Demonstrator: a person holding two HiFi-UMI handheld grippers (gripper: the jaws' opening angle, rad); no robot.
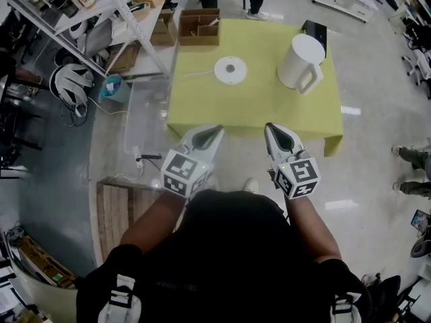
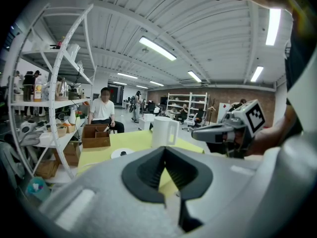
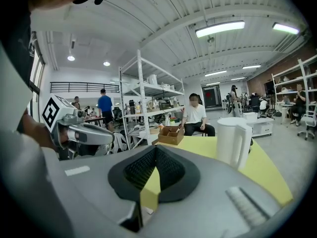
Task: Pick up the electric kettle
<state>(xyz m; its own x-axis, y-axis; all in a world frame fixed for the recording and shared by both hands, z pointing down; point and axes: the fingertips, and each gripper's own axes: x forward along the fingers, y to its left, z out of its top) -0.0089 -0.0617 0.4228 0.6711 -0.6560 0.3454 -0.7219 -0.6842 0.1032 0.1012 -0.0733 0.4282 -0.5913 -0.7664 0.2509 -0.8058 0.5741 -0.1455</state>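
Electric kettle (image 1: 301, 61) upright ahead of right gripper (image 1: 270, 126), handle toward it; right and left gripper (image 1: 217, 129) both closed, empty; base (image 2: 121, 153) shows in left gripper view, not right

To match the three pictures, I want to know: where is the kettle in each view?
Head view: kettle, upper right.
Left gripper view: kettle, near the centre.
Right gripper view: kettle, right of centre.
Shared landmark: the brown box, left of the kettle in every view.
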